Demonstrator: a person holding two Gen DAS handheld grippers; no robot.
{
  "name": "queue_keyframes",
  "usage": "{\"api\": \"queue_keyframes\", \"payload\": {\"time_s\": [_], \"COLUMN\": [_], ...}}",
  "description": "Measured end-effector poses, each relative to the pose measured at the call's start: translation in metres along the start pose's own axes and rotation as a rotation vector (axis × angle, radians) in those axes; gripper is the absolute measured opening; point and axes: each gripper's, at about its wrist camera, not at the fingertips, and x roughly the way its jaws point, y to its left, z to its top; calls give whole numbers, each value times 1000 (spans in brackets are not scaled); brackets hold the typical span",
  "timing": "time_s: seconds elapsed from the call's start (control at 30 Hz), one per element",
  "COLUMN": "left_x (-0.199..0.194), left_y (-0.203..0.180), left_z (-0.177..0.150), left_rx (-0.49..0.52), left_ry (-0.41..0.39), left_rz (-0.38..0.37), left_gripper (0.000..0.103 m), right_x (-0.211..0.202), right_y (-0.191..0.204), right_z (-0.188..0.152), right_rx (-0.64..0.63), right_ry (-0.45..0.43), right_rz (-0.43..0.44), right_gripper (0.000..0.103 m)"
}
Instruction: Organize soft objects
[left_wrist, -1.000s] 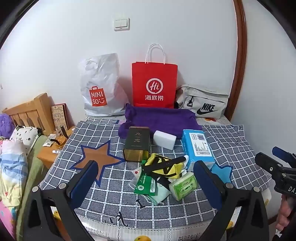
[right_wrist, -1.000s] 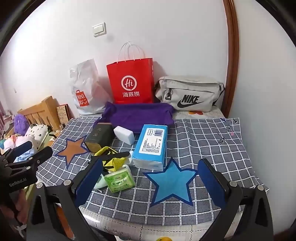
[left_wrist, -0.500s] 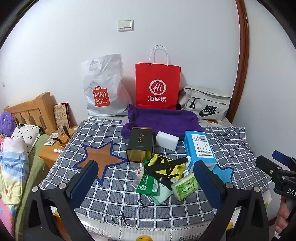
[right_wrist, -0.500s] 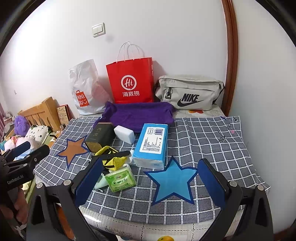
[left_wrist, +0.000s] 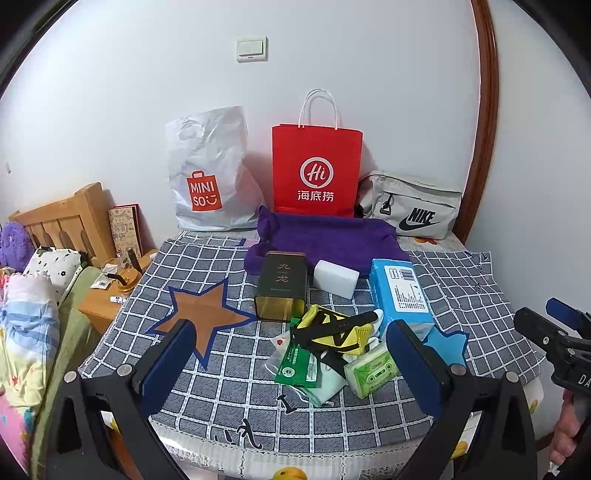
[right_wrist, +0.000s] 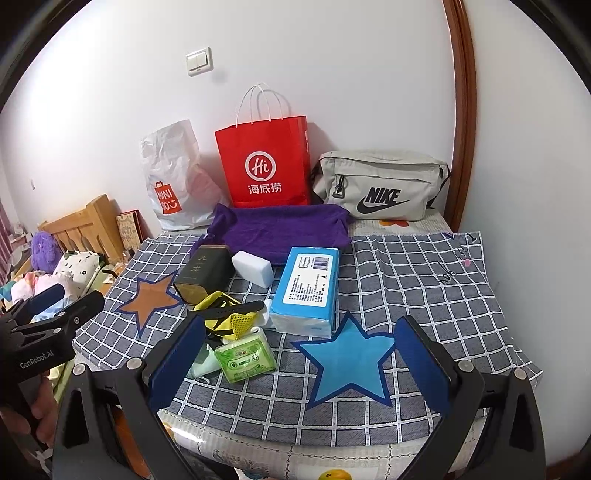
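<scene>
A pile lies mid-table: a yellow and black strap item (left_wrist: 332, 330) (right_wrist: 229, 317), a green tissue pack (left_wrist: 371, 373) (right_wrist: 245, 360), a green sachet (left_wrist: 297, 367), a blue tissue pack (left_wrist: 400, 291) (right_wrist: 308, 288), a white sponge (left_wrist: 336, 278) (right_wrist: 253, 267) and a dark tin (left_wrist: 282, 284) (right_wrist: 205, 271). A purple cloth (left_wrist: 325, 240) (right_wrist: 280, 230) lies behind them. My left gripper (left_wrist: 291, 363) is open and empty, held before the pile. My right gripper (right_wrist: 299, 358) is open and empty over the blue star (right_wrist: 347, 360).
A white Miniso bag (left_wrist: 208, 170), a red paper bag (left_wrist: 316, 171) and a grey Nike bag (left_wrist: 412, 208) stand against the back wall. The checked tablecloth (right_wrist: 417, 280) has an orange star (left_wrist: 201, 317). A wooden bedhead (left_wrist: 70, 221) and bedding are at the left.
Both grippers have drifted back and slightly up; the table items appear a little lower and farther. Nothing was grasped or moved.
</scene>
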Motion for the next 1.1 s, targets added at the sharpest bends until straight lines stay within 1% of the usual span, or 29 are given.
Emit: {"api": "queue_keyframes", "payload": {"time_s": [1.1], "left_x": [0], "left_y": [0], "left_z": [-1], "left_rx": [2], "left_ry": [0], "left_rz": [5], "left_gripper": [103], "right_x": [-9], "right_y": [4], "right_z": [-2], "right_rx": [3], "right_ry": [-20], "right_rz": [16], "right_gripper": [101]}}
